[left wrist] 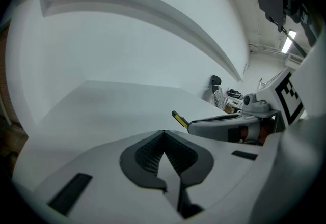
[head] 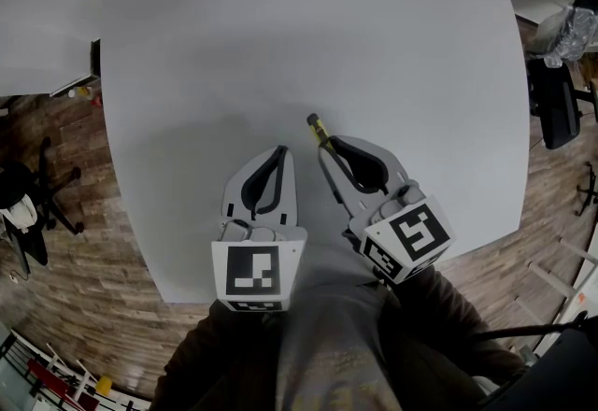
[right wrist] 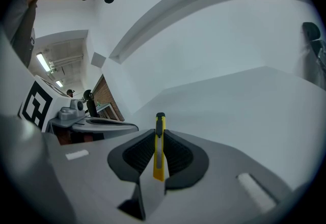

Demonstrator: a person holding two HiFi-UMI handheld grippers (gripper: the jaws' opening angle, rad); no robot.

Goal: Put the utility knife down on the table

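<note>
At nine o'clock in the head view a black office chair point(head: 28, 204) stands on the wooden floor point(head: 84, 306), beside the edge of the big pale table point(head: 280, 26) that fills the middle of the view. Over the table's near edge, at about seven o'clock, the left gripper point(head: 278, 155) points toward twelve. In its own view its jaws point(left wrist: 163, 133) are pressed together at the tips with nothing between them, and its marker cube point(head: 250, 274) sits toward the person. Just to its right is the utility knife point(head: 318, 129), a slim yellow body with a dark end. It sticks out toward eleven o'clock from the right gripper point(head: 329, 148), over bare tabletop. The right gripper view shows the knife point(right wrist: 159, 146) standing on edge between the dark ribbed pads, with the jaws point(right wrist: 159, 139) clamped narrow on its yellow sides. I cannot tell whether its dark end touches the table. The two grippers lie near each other but apart. At three o'clock, past the table's far right edge, stands another dark chair point(head: 559, 106).
</note>
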